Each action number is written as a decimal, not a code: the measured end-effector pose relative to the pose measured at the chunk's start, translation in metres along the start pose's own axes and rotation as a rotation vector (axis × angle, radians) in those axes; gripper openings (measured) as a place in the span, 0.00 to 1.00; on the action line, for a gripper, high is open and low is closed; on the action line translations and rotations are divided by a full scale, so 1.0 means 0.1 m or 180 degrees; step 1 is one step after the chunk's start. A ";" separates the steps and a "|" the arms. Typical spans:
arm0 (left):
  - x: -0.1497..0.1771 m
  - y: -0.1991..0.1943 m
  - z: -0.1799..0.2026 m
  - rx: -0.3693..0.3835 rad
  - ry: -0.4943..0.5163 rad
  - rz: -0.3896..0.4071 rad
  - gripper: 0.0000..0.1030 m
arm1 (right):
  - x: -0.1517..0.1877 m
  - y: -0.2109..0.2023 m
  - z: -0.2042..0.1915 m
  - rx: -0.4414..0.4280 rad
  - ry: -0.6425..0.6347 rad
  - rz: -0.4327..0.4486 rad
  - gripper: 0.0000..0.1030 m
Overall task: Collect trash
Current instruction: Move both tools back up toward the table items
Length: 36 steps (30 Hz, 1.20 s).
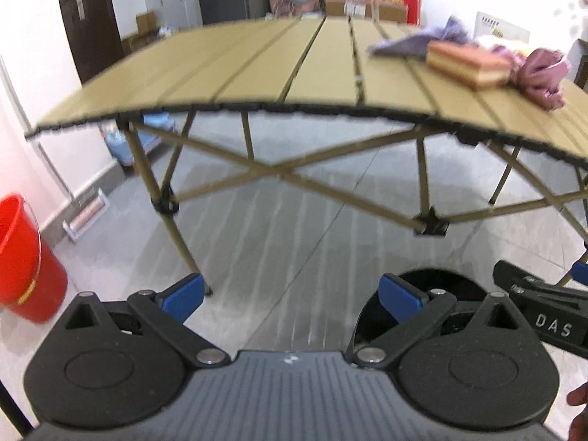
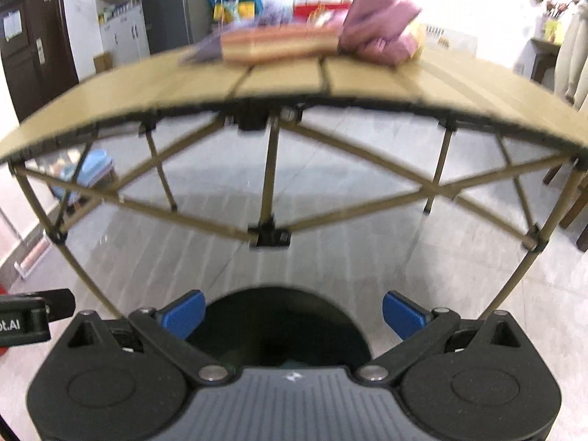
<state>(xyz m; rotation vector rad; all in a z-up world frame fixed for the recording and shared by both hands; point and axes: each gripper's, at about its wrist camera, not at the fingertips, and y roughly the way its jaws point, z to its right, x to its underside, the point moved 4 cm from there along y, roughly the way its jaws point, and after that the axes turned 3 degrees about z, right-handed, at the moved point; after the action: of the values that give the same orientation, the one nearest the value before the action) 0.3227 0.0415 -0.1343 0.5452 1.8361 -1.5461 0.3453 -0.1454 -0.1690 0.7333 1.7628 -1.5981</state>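
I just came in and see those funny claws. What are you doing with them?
A person holds a claw tool in each hand, below and in front of a folding table. The left gripper and right gripper are both open and hold nothing. On the table lie a purple cloth, a pink and tan block and something purplish behind it, too blurred to name. A black round bin sits under the right gripper and a red bucket stands to the left.

Both wrist views sit low, below tabletop level, facing slatted table (image 1: 257, 62) (image 2: 286, 77) ahead of jaws; black bin (image 2: 279, 330) directly beneath right jaws; shared: table.
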 end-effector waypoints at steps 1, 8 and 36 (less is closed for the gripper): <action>-0.03 -0.04 0.02 0.0002 0.0006 0.0050 1.00 | -0.04 -0.05 0.03 0.0007 0.0013 0.0069 1.00; -0.27 -0.30 0.10 0.0095 -0.0095 0.0418 1.00 | -0.26 -0.38 0.18 0.0008 0.0060 0.0576 1.00; -1.31 -0.28 0.49 0.0273 -0.0224 0.1018 1.00 | -1.24 -0.54 0.70 0.0134 0.0106 0.1810 1.00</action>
<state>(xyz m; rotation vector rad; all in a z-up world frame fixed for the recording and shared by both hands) 0.4047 0.0010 -0.0246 0.7736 1.5483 -1.4115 0.3899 -0.2187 -0.0431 1.1625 1.3728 -1.2375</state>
